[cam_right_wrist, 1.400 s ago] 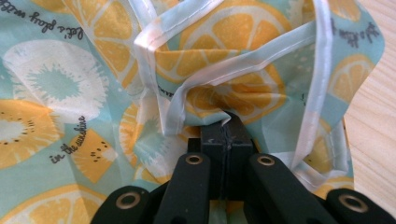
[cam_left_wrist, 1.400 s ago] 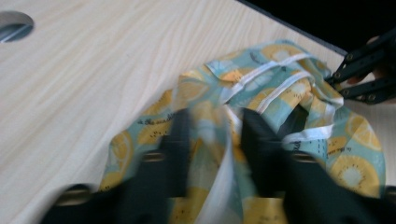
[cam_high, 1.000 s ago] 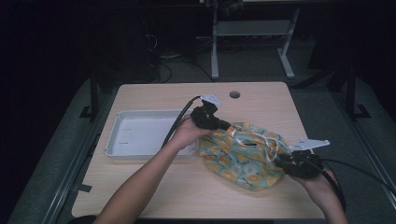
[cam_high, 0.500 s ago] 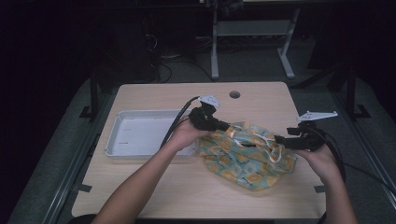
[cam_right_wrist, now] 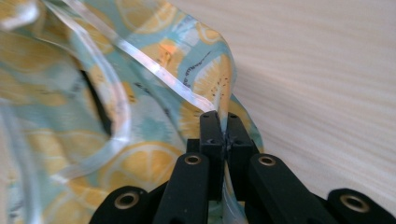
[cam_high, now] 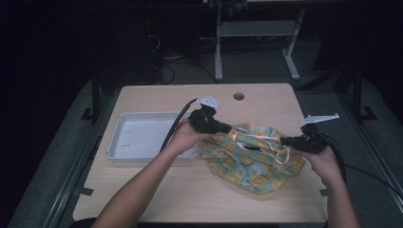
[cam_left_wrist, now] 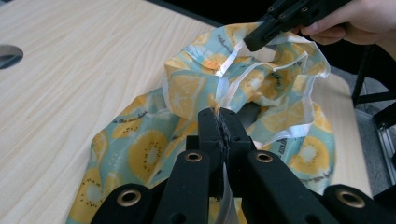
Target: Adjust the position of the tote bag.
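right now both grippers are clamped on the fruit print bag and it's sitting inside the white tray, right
Not quite. Both grippers, left and right, are shut on the bag, but it lies on the bare table beside the white tray, not inside it. The high view shows this.

A white tray point(cam_high: 142, 137) sits on the wooden table point(cam_high: 157, 190), left of centre.

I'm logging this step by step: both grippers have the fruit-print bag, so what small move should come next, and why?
Probably ease the two grippers apart to spread the bag's mouth. The left gripper is shut on the white trim of the fruit-print bag at its left side, the right gripper is shut on its right edge, and the cloth between them lies crumpled and slack on the table.
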A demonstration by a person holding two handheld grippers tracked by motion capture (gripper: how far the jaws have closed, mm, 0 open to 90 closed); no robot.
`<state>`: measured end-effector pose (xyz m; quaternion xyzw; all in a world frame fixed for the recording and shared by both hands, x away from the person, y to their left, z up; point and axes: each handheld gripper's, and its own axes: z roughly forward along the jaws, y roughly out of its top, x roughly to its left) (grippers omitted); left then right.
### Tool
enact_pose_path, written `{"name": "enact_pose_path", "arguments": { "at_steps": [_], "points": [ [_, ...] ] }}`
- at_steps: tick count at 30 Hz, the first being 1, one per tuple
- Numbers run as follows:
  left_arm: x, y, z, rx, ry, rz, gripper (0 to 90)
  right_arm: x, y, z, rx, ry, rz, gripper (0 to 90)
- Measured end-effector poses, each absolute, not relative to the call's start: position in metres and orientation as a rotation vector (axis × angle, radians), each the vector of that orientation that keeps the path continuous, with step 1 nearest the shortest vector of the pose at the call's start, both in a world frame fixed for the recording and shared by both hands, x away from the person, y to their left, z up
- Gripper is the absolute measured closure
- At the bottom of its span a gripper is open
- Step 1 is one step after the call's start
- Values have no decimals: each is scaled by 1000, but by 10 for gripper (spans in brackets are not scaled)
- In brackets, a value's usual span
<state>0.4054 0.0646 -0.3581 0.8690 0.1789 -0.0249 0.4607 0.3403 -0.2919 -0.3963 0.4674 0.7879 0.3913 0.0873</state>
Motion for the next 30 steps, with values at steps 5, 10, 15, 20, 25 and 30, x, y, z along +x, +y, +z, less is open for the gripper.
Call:
{"name": "enact_pose_path", "arguments": {
  "at_steps": [5, 10, 15, 20, 25, 30],
  "points": [
    [387, 81, -350, 2099, 418, -58, 890, 315, -280, -373, 1263, 2339, 1172, 880],
    [362, 101, -349, 2090, 390, -61, 890, 283, -261, -358, 1128, 2361, 1181, 880],
    [338, 117, -361, 2125, 371, -74, 889, 257, -248, -361, 1058, 2407, 1158, 880],
    [321, 129, -382, 2169, 379, -98, 889, 236, -238, -377, 1058, 2468, 1113, 880],
    [308, 134, -406, 2236, 391, -134, 888, 222, -229, -399, 1084, 2536, 1062, 880],
    [305, 133, -427, 2299, 409, -155, 888, 221, -221, -425, 1120, 2624, 1004, 880]
  ]
}}
